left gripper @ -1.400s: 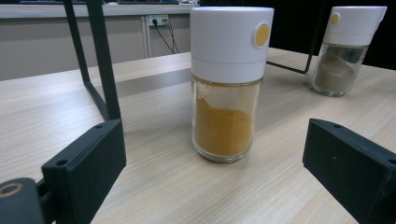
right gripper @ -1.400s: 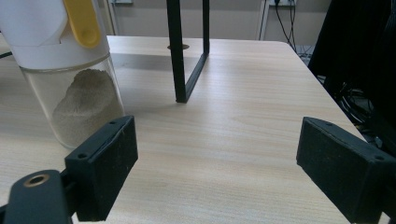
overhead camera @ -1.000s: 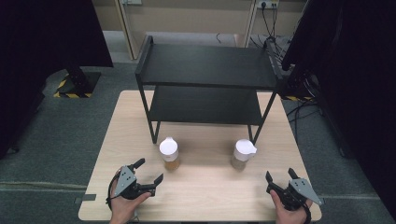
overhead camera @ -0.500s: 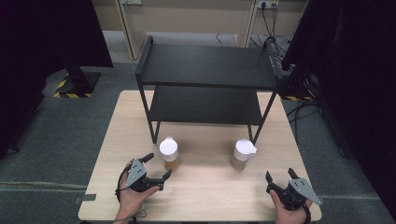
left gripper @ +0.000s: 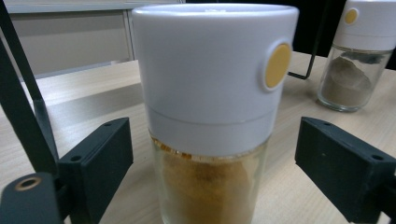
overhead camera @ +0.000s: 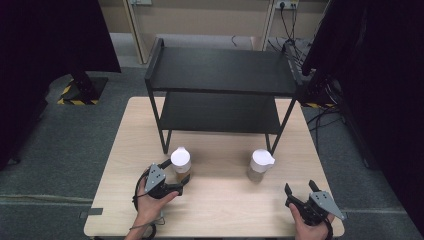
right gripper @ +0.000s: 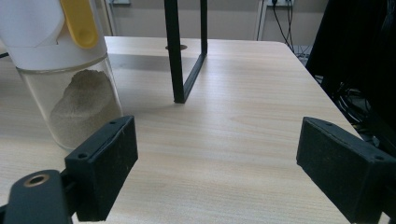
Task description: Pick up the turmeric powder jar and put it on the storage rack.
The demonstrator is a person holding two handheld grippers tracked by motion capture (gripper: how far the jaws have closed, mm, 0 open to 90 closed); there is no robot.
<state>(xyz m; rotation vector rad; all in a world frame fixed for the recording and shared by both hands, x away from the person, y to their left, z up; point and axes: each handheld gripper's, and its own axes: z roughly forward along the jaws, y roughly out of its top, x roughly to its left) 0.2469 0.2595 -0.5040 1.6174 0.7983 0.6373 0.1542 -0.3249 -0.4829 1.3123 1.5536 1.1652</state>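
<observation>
At the near edge of the surface (overhead camera: 220,210), the right hand-held gripper (overhead camera: 301,191) sits with its jaws spread and nothing between them. The left hand-held gripper (overhead camera: 177,176) has its jaws around the orange-spice jar (overhead camera: 180,163); they have just been closing, yet a gap shows on each side of the glass. The jar stands upright just ahead of that hand. To its right, well apart, stands the pale-spice jar (overhead camera: 261,164). Beyond both rises the black shelf (overhead camera: 222,70).
</observation>
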